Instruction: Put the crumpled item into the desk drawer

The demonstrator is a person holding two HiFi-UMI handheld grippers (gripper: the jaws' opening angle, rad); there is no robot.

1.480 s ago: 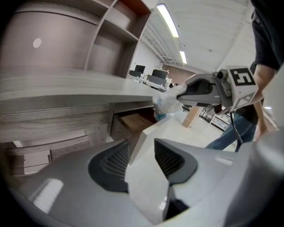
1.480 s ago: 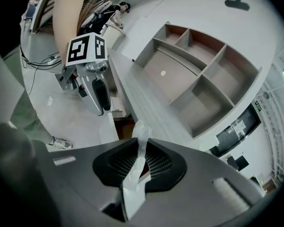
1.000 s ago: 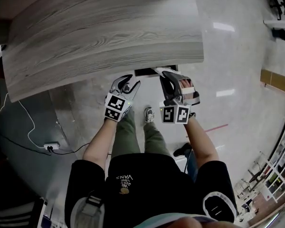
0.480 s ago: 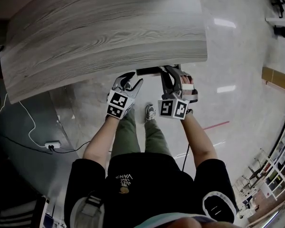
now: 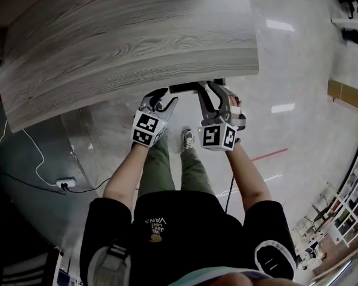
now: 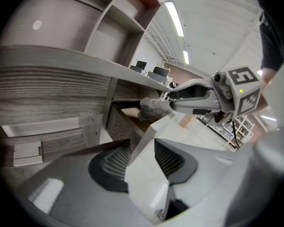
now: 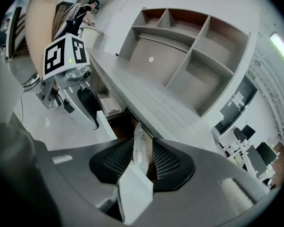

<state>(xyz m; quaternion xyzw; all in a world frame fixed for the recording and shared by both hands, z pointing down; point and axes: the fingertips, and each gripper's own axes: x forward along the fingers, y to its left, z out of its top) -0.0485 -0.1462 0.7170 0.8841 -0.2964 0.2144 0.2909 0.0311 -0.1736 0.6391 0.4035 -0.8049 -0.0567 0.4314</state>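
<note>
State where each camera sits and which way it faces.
Head view: on the head, steeply down onto the desk; arms, legs, left gripper, right gripper show.
Left gripper view: on that gripper, facing the open drawer; jaws clamp the white drawer front.
Right gripper view: on that gripper, facing the desk edge; jaws pinch the crumpled plastic.
Each gripper view shows the other gripper.

From the head view the desk (image 5: 137,34) lies at twelve o'clock, and the drawer (image 5: 182,89) juts open from under its near edge. The left gripper (image 5: 161,99) is clamped on the drawer's front at its nine o'clock end. At the left gripper's three o'clock, the right gripper (image 5: 213,92) pinches the crumpled item (image 7: 141,145) over the drawer. A shelf unit (image 7: 189,56) stands behind the desk
</note>
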